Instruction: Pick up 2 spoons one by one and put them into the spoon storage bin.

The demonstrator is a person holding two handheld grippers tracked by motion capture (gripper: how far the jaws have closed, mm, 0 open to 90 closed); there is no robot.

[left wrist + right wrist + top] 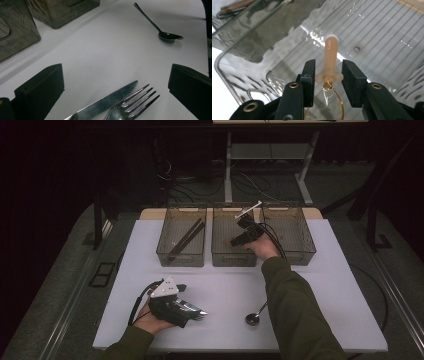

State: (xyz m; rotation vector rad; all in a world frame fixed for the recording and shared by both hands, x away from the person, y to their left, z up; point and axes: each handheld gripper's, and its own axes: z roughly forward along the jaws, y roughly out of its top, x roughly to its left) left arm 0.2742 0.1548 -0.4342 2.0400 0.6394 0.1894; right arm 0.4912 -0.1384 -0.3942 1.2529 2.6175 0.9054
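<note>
Two grippers are at work here. The right gripper (328, 75) holds a small whisk (330, 60) by its pale handle, over the middle bin (233, 256). Its jaws are partly closed and pinch the wide collar of the handle, with the thin wire loops hanging back toward the camera. To do this step well, I think it should go low into the bin first, then let go softly, so the whisk does not bounce or tip out. The handle points away from the gripper, toward the bin floor. The left gripper (116, 82) rests low on the worktop (225, 285) with its jaws wide open and holds nothing. A knife (105, 103) and a fork (132, 105) lie between them. A spoon (254, 317) lies nearby.
</note>
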